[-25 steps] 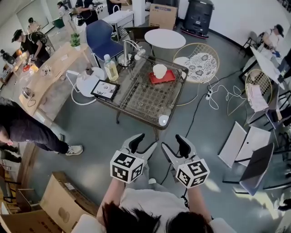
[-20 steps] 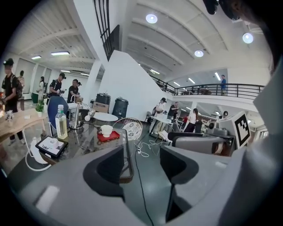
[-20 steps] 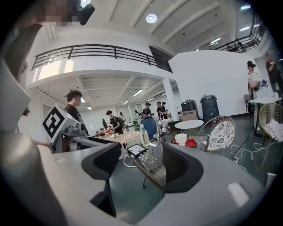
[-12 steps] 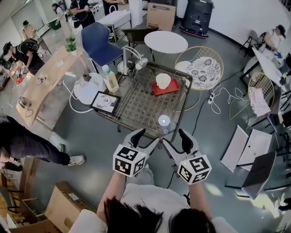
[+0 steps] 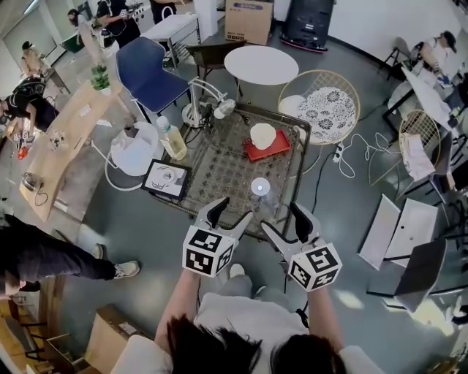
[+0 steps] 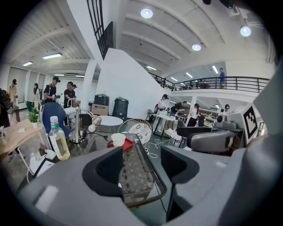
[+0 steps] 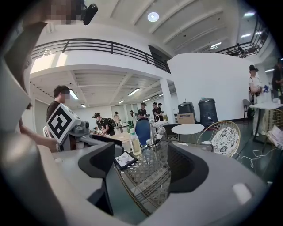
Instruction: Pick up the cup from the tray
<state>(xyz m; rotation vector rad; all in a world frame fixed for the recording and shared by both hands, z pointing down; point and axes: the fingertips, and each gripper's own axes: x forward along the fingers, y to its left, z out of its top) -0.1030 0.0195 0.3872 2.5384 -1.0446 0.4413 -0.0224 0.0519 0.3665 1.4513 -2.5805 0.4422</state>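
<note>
Judging by the scene, the task had barely begun. The white cup (image 5: 262,135) sat on the red tray (image 5: 277,149) at the far side of the glass-topped table (image 5: 219,164), well apart from both tools. The left tool (image 5: 232,212) had its jaws apart with nothing between them; the right tool (image 5: 284,218) had just been opening its jaws, also empty. Reaching across, gripping and lifting the cup were all left.

Floor: smooth grey floor (image 5: 146,219) under the wicker-framed glass table (image 5: 219,172).
Beyond table: round white table (image 5: 261,64), blue chair (image 5: 146,69).
Right of table: round wire chair with patterned cushion (image 5: 322,106).
Left of table: long wooden counter (image 5: 62,135).
Overhead: round ceiling lamps (image 6: 146,13).
</note>
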